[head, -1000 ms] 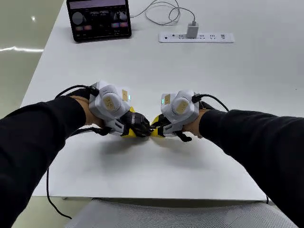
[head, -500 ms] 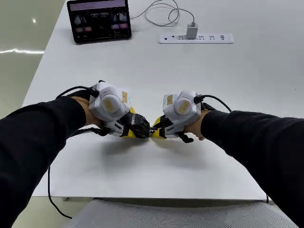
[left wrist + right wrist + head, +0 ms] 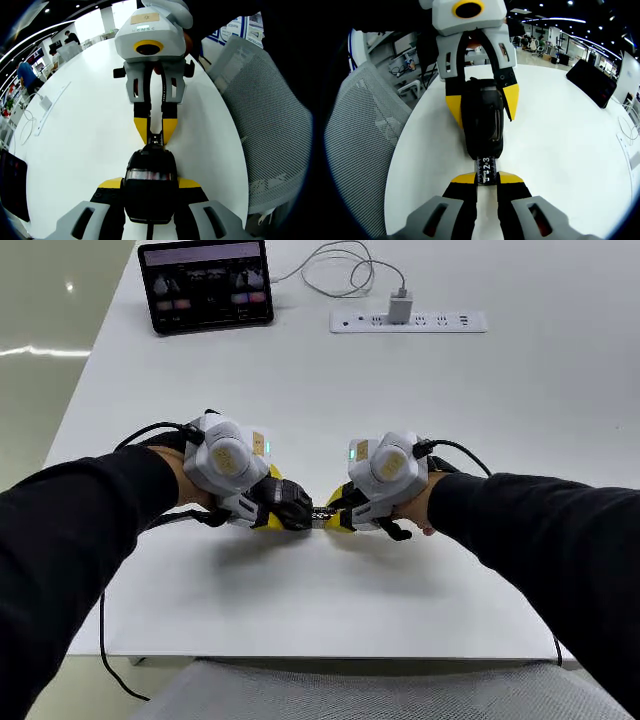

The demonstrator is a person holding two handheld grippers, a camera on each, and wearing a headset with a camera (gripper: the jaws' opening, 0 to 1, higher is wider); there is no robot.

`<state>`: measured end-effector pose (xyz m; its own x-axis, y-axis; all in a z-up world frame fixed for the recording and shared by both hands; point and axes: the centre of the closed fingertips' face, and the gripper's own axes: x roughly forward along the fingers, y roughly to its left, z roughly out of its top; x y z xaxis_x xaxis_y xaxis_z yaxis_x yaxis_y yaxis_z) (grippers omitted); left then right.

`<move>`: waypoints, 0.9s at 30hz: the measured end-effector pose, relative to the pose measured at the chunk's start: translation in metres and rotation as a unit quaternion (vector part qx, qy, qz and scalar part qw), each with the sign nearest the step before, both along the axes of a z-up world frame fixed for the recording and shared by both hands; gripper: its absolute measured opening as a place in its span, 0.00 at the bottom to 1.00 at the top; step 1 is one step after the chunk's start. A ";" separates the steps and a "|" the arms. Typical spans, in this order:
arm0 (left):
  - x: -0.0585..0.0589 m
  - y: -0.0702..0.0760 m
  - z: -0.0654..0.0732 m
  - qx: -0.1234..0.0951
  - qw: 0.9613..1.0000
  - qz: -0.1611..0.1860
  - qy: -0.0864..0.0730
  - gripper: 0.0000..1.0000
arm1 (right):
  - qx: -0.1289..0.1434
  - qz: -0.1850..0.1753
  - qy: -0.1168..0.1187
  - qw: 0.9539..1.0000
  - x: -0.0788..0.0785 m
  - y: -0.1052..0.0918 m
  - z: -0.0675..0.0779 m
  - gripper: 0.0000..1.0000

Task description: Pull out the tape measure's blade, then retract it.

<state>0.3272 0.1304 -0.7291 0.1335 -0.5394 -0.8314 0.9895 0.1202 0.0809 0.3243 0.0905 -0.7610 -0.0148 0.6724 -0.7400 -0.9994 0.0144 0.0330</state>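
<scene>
The fingers (image 3: 111, 183) of the left gripper (image 3: 150, 183) are clamped on the black case of the tape measure (image 3: 150, 195), with one yellow tip against each side. The fingers (image 3: 465, 178) of the right gripper (image 3: 486, 178) are pinched together on the blade (image 3: 486, 169). A short printed stretch of the blade shows between the case's mouth and those tips. The two pairs of tips face each other almost nose to nose, low over the white desk (image 3: 330, 585). I cannot tell whether the case rests on the desk.

In the head view, the left hand (image 3: 183, 478) and the right hand (image 3: 416, 506) each grip the back of their gripper. The grippers' white bodies tilt inward and down. The black sleeves (image 3: 80, 525) come in from the lower corners, and the forearms converge toward the near middle of the desk. A thin black cable (image 3: 150, 427) loops off the left gripper.

At the far edge of the desk are a tablet (image 3: 207, 285) and a white power strip (image 3: 408, 321). A mesh chair (image 3: 270, 125) stands beside the desk.
</scene>
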 end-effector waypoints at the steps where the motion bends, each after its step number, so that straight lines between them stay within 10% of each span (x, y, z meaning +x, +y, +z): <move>1: 0.000 0.000 0.000 0.000 1.000 0.000 0.000 0.34 | 0.000 0.002 -0.001 1.000 0.000 0.000 0.000 0.09; 27: 0.002 0.000 -0.001 -0.008 1.000 0.010 0.002 0.34 | -0.008 -0.003 0.002 1.000 0.002 -0.013 0.001 0.09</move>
